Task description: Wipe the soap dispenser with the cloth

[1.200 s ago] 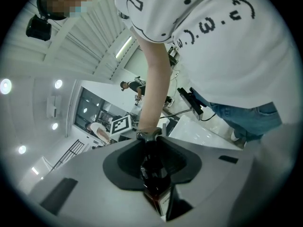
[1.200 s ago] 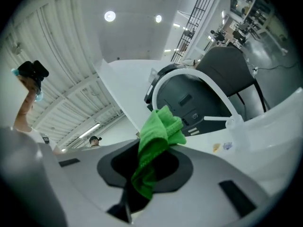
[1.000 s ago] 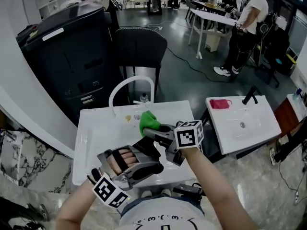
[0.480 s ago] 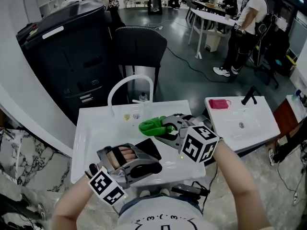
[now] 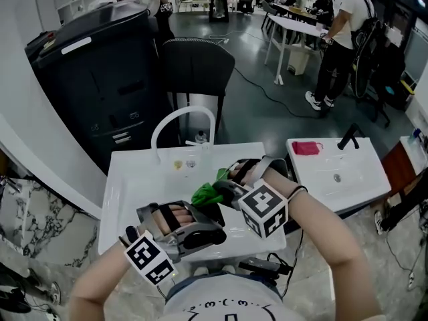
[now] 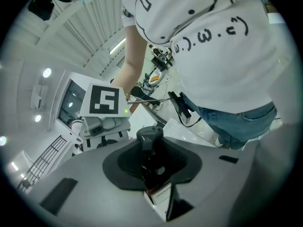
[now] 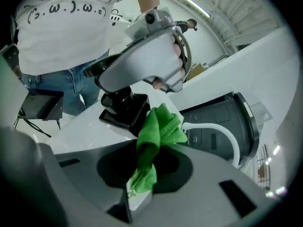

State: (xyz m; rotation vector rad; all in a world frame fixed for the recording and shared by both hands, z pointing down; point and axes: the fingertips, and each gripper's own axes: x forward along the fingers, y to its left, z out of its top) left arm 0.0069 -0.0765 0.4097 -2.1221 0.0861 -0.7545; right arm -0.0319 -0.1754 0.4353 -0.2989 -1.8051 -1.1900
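Observation:
My left gripper (image 5: pixel 208 225) is shut on the soap dispenser (image 5: pixel 212 212), a dark square bottle with a black pump head, and holds it over the white sink's front rim. In the left gripper view the bottle (image 6: pixel 152 161) stands between the grey jaws of that gripper (image 6: pixel 154 176). Just right of it, my right gripper (image 5: pixel 219 190) is shut on a bunched green cloth (image 5: pixel 206 193). The cloth lies against the dispenser's top. In the right gripper view the cloth (image 7: pixel 154 148) sticks out from the right gripper (image 7: pixel 142 186) next to the black dispenser (image 7: pixel 124 109).
The white sink (image 5: pixel 134 182) has a curved white faucet (image 5: pixel 179 118) at its back. Behind it are a black cabinet (image 5: pixel 100 79) and a dark chair (image 5: pixel 197 62). A second sink (image 5: pixel 348 172) with a red cloth (image 5: pixel 306 146) stands at the right. People stand far behind.
My right gripper has rolled over and moved down and left, bringing the green cloth onto the dispenser. The left gripper and the bottle have stayed in place.

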